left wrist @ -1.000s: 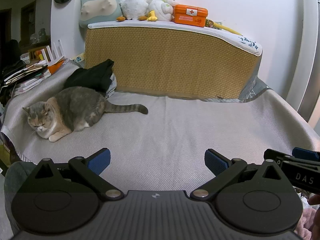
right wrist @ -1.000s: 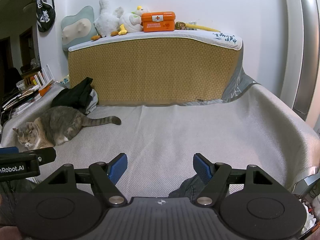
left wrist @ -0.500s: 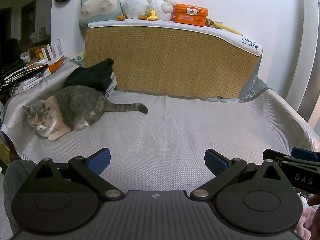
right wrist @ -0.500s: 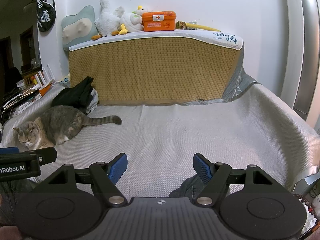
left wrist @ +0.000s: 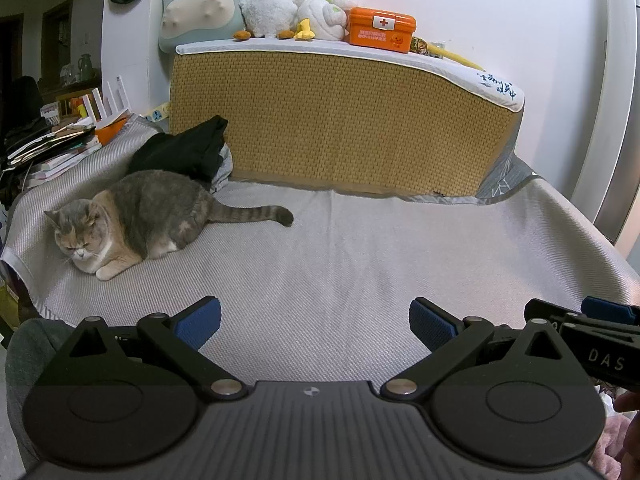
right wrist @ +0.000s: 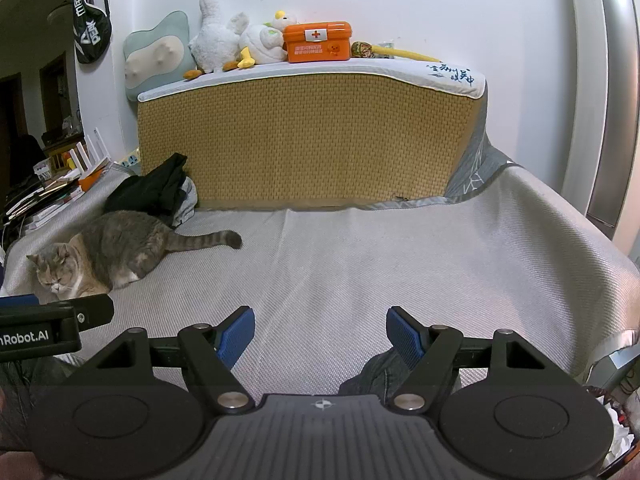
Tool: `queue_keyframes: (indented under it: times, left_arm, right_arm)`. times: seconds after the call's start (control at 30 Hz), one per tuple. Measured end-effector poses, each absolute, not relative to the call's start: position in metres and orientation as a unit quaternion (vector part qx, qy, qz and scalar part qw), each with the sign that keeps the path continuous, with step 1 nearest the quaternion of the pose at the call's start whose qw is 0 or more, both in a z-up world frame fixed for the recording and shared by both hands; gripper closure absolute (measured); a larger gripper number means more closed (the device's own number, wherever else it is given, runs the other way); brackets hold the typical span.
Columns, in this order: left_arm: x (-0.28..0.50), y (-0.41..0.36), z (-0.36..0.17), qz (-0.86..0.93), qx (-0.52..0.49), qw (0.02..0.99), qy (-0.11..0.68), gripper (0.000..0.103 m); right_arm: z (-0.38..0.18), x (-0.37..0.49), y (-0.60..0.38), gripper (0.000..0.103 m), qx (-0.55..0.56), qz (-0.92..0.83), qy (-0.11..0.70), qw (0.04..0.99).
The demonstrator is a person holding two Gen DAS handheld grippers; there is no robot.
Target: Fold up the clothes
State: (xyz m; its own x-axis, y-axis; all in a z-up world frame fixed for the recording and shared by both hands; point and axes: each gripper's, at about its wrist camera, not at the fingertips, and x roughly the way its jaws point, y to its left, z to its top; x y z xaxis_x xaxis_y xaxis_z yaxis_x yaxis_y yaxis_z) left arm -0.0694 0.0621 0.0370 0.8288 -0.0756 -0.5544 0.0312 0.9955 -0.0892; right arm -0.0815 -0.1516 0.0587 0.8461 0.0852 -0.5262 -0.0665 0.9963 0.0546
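A pile of dark clothes (left wrist: 188, 150) (right wrist: 154, 190) lies at the back left of the grey bed cover (left wrist: 360, 248) (right wrist: 380, 260), against the woven headboard. My left gripper (left wrist: 316, 326) is open over the near edge of the bed, holding nothing. My right gripper (right wrist: 320, 334) is open too, level with it and to its right, and empty. A bit of grey fabric (right wrist: 378, 372) shows low behind the right finger; what it belongs to is hidden. Each gripper's side appears at the edge of the other's view.
A grey and orange cat (left wrist: 136, 220) (right wrist: 100, 256) lies on the bed's left side, in front of the dark pile. The headboard (left wrist: 340, 128) carries plush toys and an orange first-aid box (left wrist: 380, 32). Books and clutter (left wrist: 52, 148) crowd the far left.
The cat has shifted slightly. Both grippers stay open and almost still.
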Motion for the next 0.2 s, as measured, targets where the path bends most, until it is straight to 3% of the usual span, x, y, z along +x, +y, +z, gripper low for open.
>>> queue_keyframes:
  times: [0.2]
  left_arm:
    - [-0.0687,0.0607,0.0371,-0.027,-0.038,0.955,0.291,0.0]
  right_arm:
    - [0.0582,-0.0815,-0.1521,0.027,0.018,0.041,0.275,0.96]
